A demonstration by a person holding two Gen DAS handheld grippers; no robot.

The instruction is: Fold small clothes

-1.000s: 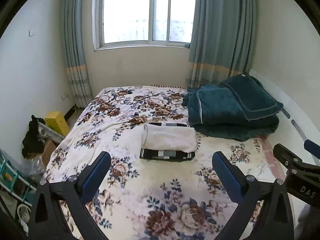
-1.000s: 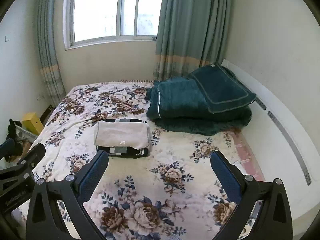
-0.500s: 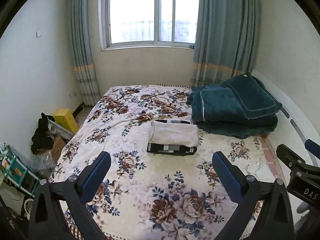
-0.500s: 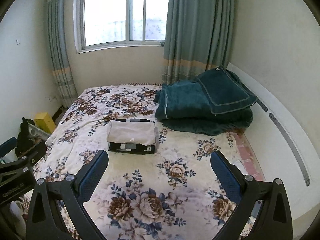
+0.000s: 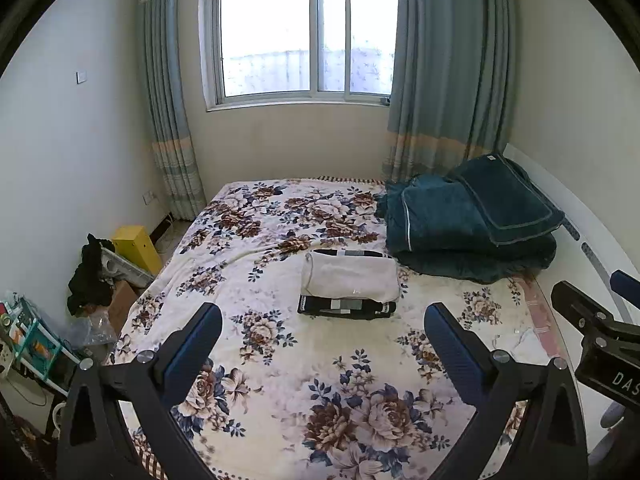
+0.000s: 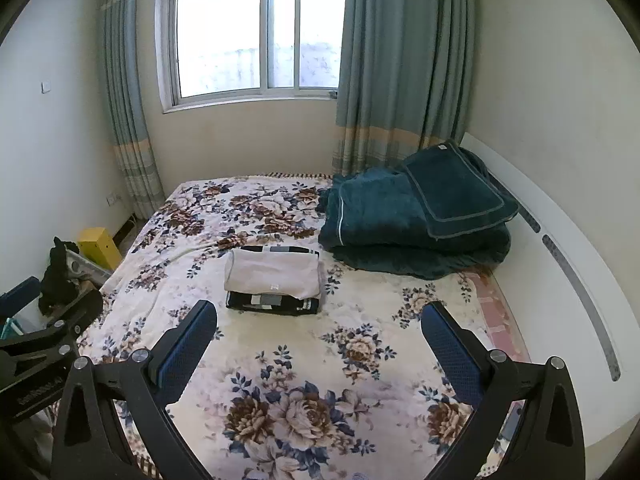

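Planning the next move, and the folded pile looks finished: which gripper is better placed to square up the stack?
Neither clearly: left gripper and right gripper both hang open and empty, off the stack. In the left view it sits slightly more centred between the jaws, so left, marginally.

I have both sets of tongs spread wide and holding nothing. My left black two-finger tongs with blue pads (image 5: 322, 330) point level ahead; my right black two-finger tongs with blue pads (image 6: 318, 328) sit alongside, parallel, their frames close but apart.
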